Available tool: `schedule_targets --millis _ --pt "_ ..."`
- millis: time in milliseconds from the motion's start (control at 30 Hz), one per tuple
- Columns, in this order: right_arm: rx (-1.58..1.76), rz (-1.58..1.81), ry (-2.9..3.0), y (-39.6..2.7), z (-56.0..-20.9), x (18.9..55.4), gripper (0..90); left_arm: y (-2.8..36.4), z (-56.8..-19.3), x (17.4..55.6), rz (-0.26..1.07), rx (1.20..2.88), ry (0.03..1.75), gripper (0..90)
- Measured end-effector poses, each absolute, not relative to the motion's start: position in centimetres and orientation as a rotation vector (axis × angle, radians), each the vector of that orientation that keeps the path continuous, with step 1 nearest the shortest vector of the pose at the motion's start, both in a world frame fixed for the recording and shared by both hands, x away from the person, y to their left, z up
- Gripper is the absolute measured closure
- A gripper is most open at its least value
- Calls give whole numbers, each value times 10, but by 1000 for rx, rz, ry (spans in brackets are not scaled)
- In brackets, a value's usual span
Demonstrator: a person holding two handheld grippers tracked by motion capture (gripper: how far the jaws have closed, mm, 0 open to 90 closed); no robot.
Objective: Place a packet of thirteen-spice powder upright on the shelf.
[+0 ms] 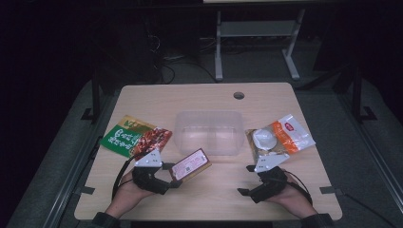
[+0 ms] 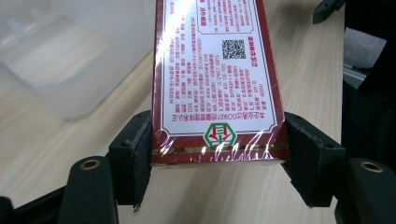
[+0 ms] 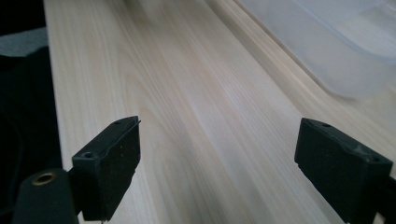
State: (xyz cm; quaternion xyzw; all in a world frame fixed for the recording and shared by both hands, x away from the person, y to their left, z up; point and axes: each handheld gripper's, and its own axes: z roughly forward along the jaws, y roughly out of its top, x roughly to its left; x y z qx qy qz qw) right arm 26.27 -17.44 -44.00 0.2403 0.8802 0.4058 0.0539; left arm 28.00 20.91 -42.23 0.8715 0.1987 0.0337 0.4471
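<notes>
Fingers (image 2: pixel 135 154) of the left gripper (image 2: pixel 217 156) are clamped on the two long edges of a dark red box (image 2: pixel 217 79) wrapped in shiny film; the pads press its sides near the end that bears a green and red emblem. The printed face, white with red text and a small square code, is turned up toward the gripper's camera. In the high view the same box (image 1: pixel 190 165) juts forward and to the right from the left gripper (image 1: pixel 173 176), raised a little above the counter (image 1: pixel 209 194), with its far end just short of the near wall of a clear plastic tub (image 1: pixel 207 130) that sits at the middle of the counter.

Across from it, the right gripper (image 3: pixel 217 168) has its fingers (image 3: pixel 112 163) wide apart with nothing between them, only bare light wood beneath, and a corner of the tub (image 3: pixel 327 42) shows to the upper right in its own view. In the high view this gripper (image 1: pixel 249 183) points left, low over the near right part of the counter.

Behind the left hand (image 1: pixel 126 187) lies a green and red snack packet (image 1: pixel 135 137), flat near the left edge. Behind the right hand (image 1: pixel 292 197) lies an orange and white packet (image 1: pixel 280 137), to the right of the tub.
</notes>
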Motion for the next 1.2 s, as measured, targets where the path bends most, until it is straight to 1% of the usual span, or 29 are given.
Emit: schedule_targets --millis 267,600,833,1033,1133,1200 --pt "636 1415 2677 -168 -429 276 133 193 -418 287 64 2139 398 320" --pt "539 1544 2650 -162 -415 295 138 172 -419 291 42 2135 294 321" --pt "409 1666 2661 -151 -410 303 143 168 -419 286 23 2144 241 320" --pt "357 1658 2695 -143 -411 304 146 166 -419 283 0 2142 197 321" --pt "341 1671 2712 -142 -412 303 177 165 -419 281 -5 2151 187 320" --pt "331 1674 2730 -142 -413 303 218 165 -419 280 -5 2149 177 320"
